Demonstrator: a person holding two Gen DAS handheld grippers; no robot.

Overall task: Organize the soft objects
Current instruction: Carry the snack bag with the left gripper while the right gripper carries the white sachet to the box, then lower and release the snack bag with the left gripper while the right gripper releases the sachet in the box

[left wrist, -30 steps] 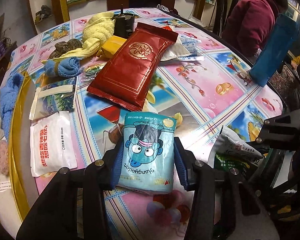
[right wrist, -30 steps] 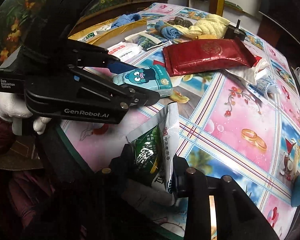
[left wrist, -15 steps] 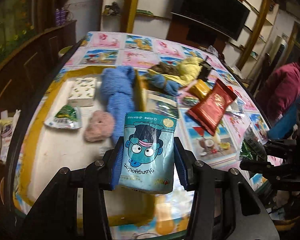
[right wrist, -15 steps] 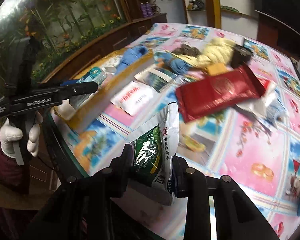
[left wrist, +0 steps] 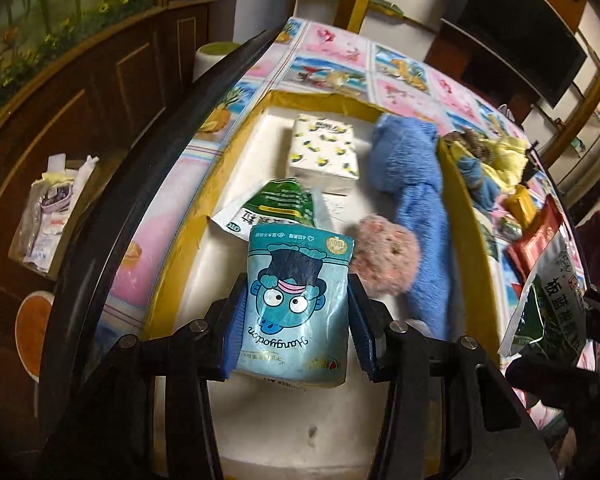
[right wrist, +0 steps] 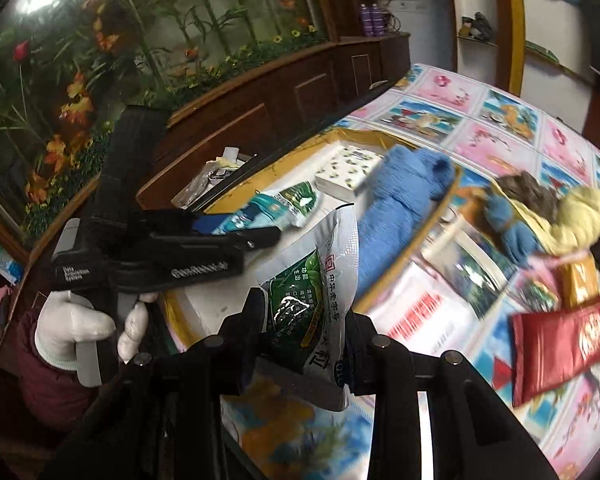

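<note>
Left claw [left wrist: 296, 320] is clamped on the teal cartoon pouch [left wrist: 296, 304], blue pads pressing both long sides, pouch upright between them. It hangs over the near end of the white tray [left wrist: 260, 420] with the yellow rim. In the tray, left to right: green-white sachet [left wrist: 276, 208] lying flat just beyond the pouch, lemon-print tissue pack [left wrist: 324, 148] at the far end, pink fuzzy ball [left wrist: 384, 260] touching the long blue plush towel [left wrist: 416, 208] along the tray's right wall.

The gloved hand [right wrist: 80, 328] holding the left tool shows at lower left in the right wrist view.

Right claw [right wrist: 300, 320] is clamped on the green-silver herbal sachet [right wrist: 312, 292], sachet tilted (top corner leaning away), hanging near the tray's near right corner, over the bench [right wrist: 496, 120] and its picture-tile cloth.

Further right on the bench, outside the tray: a rolled blue cloth [right wrist: 508, 224] against a yellow towel [right wrist: 580, 212], a white packet with red print [right wrist: 428, 312] (blurred), a red foil pack [right wrist: 564, 340] lying flat.
</note>
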